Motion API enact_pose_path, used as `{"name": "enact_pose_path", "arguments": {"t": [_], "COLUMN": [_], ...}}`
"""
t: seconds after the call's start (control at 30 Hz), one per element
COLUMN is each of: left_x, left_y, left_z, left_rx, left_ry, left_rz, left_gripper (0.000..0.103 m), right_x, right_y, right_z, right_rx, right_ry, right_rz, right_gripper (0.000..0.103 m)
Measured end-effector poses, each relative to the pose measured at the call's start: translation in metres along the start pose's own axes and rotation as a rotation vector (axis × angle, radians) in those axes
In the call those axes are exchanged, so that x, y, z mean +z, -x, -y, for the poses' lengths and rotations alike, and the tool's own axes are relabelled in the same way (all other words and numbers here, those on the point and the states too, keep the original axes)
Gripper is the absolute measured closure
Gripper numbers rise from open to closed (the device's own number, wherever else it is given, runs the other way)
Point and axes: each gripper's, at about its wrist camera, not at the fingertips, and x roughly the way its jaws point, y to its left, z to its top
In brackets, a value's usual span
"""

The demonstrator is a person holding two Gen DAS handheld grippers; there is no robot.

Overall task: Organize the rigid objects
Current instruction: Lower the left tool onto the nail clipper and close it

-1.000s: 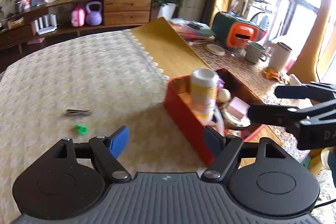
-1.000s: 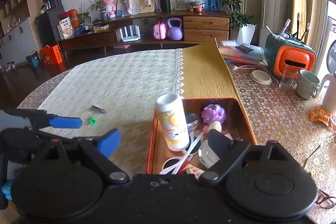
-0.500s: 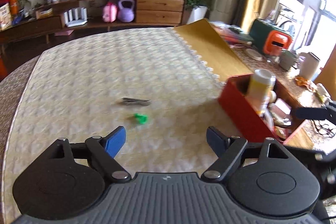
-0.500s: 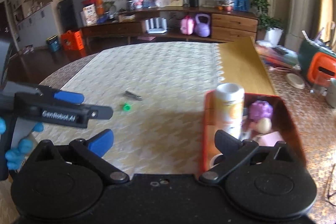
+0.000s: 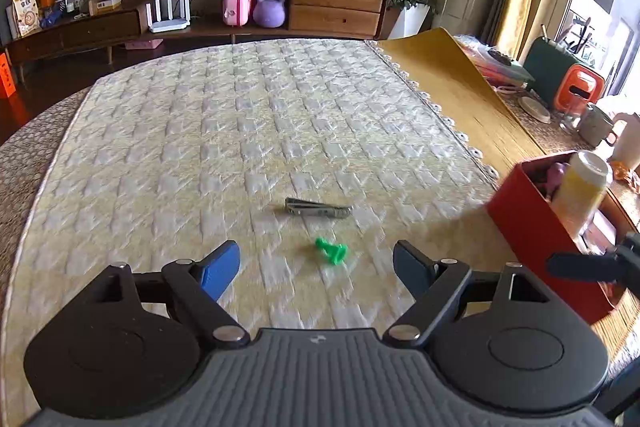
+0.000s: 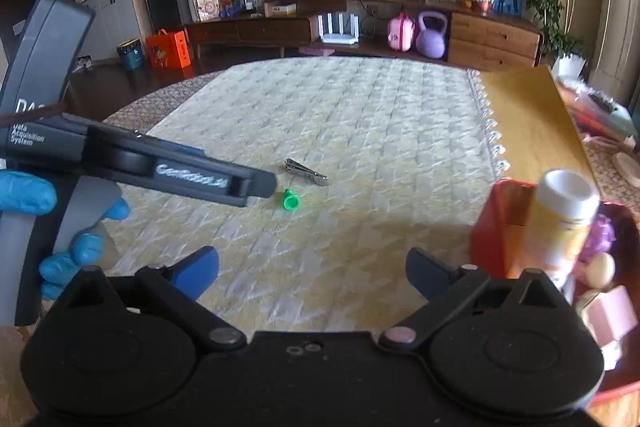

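A small green plastic piece (image 5: 332,251) lies on the quilted cloth just ahead of my left gripper (image 5: 316,267), which is open and empty. A metal nail clipper (image 5: 318,207) lies flat a little beyond it. The red box (image 5: 532,227) at the right holds a yellow can (image 5: 584,187) and other small items. My right gripper (image 6: 312,275) is open with nothing between its jaws, which are closing slightly. In its view the green piece (image 6: 291,201) and the clipper (image 6: 306,172) lie ahead on the cloth, the left gripper (image 6: 260,187) hovers just left of them, and the red box (image 6: 492,227) stands at the right.
A blue-gloved hand (image 6: 24,191) holds the left gripper. The cloth (image 5: 240,131) covers most of the round table, and a yellow mat (image 5: 452,83) lies to its right. Mugs and an orange container (image 5: 576,91) stand at the far right.
Both grippers swung left, away from the red box, and sank toward the cloth. The clipper and green piece now sit centred ahead of both; the box has slid to the right edge.
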Motion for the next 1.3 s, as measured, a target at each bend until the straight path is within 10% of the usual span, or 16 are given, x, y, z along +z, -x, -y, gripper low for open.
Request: {"name": "enact_pose_path", "arguments": {"t": [1.0,1.3], "left_x": [0.017,0.013], "left_y": [-0.093,-0.090], "left_z": [-0.003,0.001], "left_rx": [-0.017,-0.038], "left_ry": [-0.074,-0.112], "left_rz": [-0.016,0.015], "left_gripper": [0.019,0.042], "right_x": [0.016,0.014], "right_y": [-0.099,-0.100], "right_z": [-0.017,-0.018], "right_rx": [0.050,0.015], "right_ry": [0.079,0.082], "right_rz": [-0.026,-0.004], "right_gripper": [0.061,0.087]}}
